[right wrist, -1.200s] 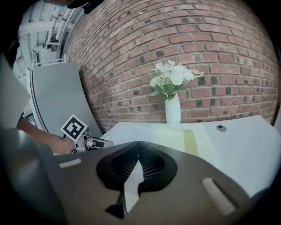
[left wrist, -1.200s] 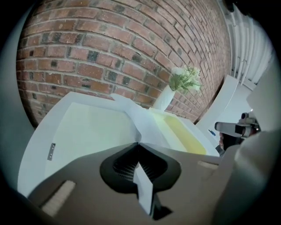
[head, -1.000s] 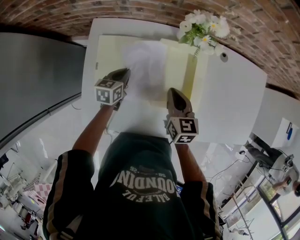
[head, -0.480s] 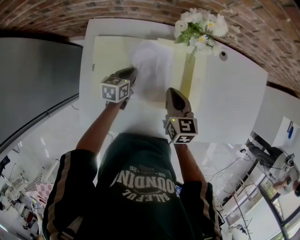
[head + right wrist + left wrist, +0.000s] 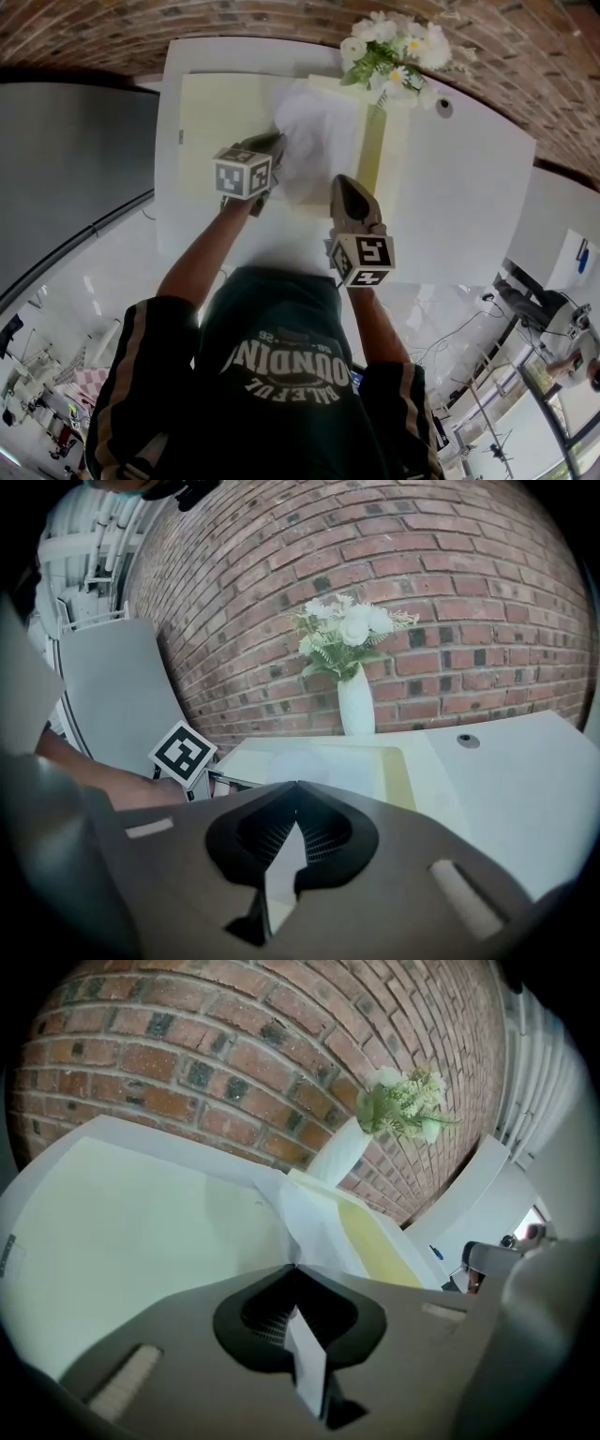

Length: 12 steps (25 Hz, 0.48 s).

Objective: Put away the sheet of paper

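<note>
A white sheet of paper (image 5: pixel 314 141) is lifted and bowed over the open pale-yellow folder (image 5: pixel 211 112) on the white table (image 5: pixel 469 206). My left gripper (image 5: pixel 274 143) is shut on the sheet's near left edge. In the left gripper view the sheet (image 5: pixel 319 1232) rises from the closed jaw tips of that gripper (image 5: pixel 295 1265) toward the folder's yellow fold (image 5: pixel 380 1241). My right gripper (image 5: pixel 349 185) hovers near the folder's front edge, shut, with nothing seen in its jaws (image 5: pixel 296 782). From there the sheet (image 5: pixel 300 761) shows faintly ahead.
A white vase of flowers (image 5: pixel 394 47) stands at the table's far edge against the brick wall, just behind the folder; it also shows in both gripper views, vase (image 5: pixel 333 1157) and vase (image 5: pixel 356 700). A round cable hole (image 5: pixel 443 108) lies to its right. A grey panel (image 5: pixel 66 178) borders the table's left.
My left gripper has carried the sheet to the right and a little farther away, over the folder's middle. The right gripper has stayed where it was.
</note>
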Each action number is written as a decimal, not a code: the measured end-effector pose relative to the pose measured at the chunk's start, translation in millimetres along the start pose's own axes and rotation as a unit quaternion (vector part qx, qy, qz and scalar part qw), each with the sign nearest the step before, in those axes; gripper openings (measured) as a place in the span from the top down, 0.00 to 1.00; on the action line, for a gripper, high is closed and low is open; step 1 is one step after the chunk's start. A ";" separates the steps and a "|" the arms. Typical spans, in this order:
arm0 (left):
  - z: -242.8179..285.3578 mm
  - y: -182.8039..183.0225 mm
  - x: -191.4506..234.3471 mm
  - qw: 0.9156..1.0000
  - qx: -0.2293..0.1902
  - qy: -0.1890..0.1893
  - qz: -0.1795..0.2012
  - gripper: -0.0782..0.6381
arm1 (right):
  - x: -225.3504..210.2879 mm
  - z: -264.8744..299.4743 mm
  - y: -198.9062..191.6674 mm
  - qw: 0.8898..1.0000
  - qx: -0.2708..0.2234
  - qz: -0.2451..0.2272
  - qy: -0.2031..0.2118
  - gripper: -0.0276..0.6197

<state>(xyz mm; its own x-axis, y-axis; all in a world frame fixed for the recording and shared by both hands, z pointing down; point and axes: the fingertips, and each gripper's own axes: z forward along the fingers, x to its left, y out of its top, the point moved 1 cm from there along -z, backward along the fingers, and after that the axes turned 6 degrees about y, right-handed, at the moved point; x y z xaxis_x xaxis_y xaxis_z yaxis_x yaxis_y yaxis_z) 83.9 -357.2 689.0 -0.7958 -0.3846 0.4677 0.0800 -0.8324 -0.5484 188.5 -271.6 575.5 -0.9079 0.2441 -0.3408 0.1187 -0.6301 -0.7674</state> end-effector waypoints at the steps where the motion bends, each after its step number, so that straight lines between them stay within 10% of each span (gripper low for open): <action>1: 2.8 -1.2 -2.5 1.000 0.003 -0.001 -0.001 0.87 | -1.1 -0.1 -0.7 1.000 0.000 0.000 -0.001 0.96; 12: 24.6 -4.5 -30.4 1.000 0.009 -0.021 -0.004 0.87 | -11.9 -3.3 -0.6 1.000 -0.002 0.008 -0.010 0.96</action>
<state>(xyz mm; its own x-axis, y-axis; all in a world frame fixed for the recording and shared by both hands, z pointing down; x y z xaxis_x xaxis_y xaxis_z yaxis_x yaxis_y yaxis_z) 122.6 -351.5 694.3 -0.7704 -0.3937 0.5015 0.0845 -0.8427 -0.5317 200.6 -271.7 578.3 -0.9140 0.2191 -0.3416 0.1347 -0.6303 -0.7646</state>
